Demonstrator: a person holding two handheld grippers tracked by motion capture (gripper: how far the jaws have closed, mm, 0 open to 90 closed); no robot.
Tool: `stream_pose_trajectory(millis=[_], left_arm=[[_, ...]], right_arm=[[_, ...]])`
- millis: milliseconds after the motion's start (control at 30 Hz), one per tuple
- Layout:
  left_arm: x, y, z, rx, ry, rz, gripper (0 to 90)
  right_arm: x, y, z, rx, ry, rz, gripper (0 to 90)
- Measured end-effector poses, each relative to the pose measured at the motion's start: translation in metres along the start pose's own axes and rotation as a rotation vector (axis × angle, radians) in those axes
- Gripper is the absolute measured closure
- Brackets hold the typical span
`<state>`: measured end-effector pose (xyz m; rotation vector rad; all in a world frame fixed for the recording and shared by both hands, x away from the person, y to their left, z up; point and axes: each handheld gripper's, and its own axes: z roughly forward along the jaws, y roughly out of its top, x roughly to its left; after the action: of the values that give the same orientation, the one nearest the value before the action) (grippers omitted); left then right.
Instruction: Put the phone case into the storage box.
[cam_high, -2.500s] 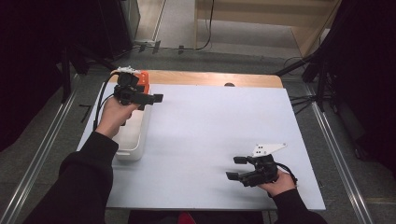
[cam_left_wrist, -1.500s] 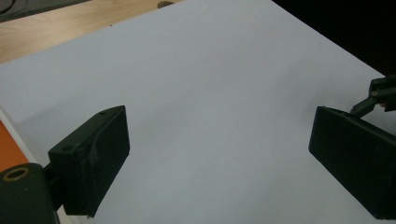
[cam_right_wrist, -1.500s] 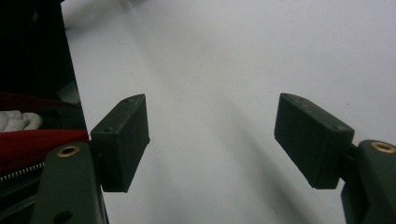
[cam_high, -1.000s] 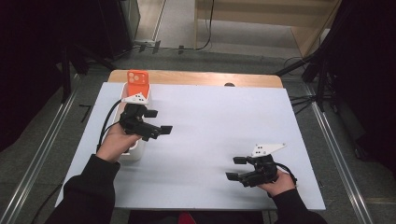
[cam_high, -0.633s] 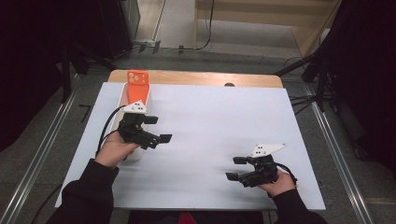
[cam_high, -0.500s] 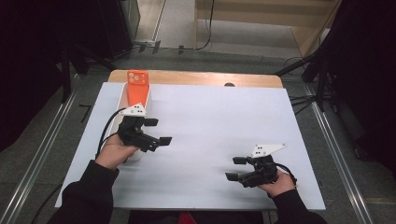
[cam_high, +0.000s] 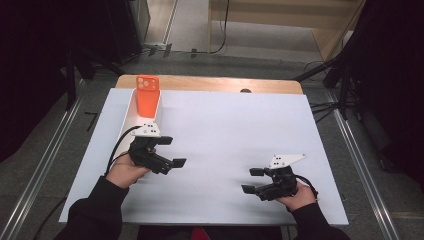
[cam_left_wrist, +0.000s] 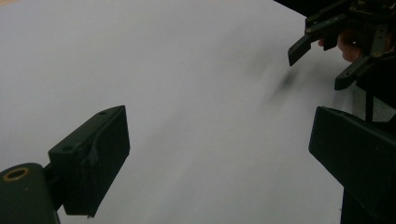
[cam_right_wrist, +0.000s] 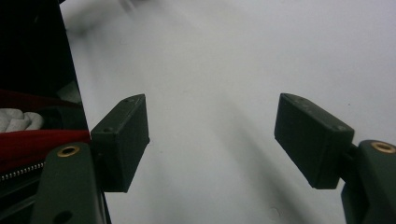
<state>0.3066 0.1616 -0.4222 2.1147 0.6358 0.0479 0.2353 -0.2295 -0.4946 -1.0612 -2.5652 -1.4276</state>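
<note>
The orange phone (cam_high: 148, 95) stands tilted in the far end of a white tray (cam_high: 131, 116) at the left side of the table (cam_high: 235, 130), well beyond the fingers of the left gripper (cam_high: 170, 151) and not touching them. This gripper is held in the person's left hand (cam_high: 125, 171) just in front of the near end of the tray, and its fingers (cam_left_wrist: 91, 163) are spread wide apart with nothing between them, only the bare white table surface below. The right gripper (cam_high: 254, 180) is well apart from it, near the front right part of the table, in the right hand (cam_high: 298, 196). Its fingers (cam_right_wrist: 122, 139) are also wide open and empty, and they point toward the left gripper. In the left gripper view the right gripper (cam_left_wrist: 322, 51) appears farther off, beyond the right finger.
</note>
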Motion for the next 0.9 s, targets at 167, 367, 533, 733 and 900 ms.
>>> stream_pose_trajectory(millis=[167, 367, 533, 733, 900], left_arm=[[-0.003, -0.006, 0.002, 0.008, 0.01, 0.015, 5.3], [-0.008, -0.013, 0.006, 0.031, 0.005, 0.034, 5.3], [-0.011, -0.019, 0.006, 0.024, 0.012, 0.052, 5.3], [-0.015, -0.026, 0.008, 0.012, 0.04, 0.087, 5.3], [-0.017, -0.029, 0.008, 0.013, 0.028, 0.094, 5.3]], right_arm=[[0.0, 0.0, 0.0, -0.001, 0.0, -0.002, 25.2], [0.0, 0.0, 0.0, 0.0, -0.001, -0.003, 25.1], [-0.001, -0.001, -0.001, -0.003, -0.002, -0.001, 25.2], [-0.002, -0.001, -0.001, -0.001, -0.002, -0.002, 25.1], [-0.002, -0.001, -0.001, -0.001, -0.004, -0.001, 25.2]])
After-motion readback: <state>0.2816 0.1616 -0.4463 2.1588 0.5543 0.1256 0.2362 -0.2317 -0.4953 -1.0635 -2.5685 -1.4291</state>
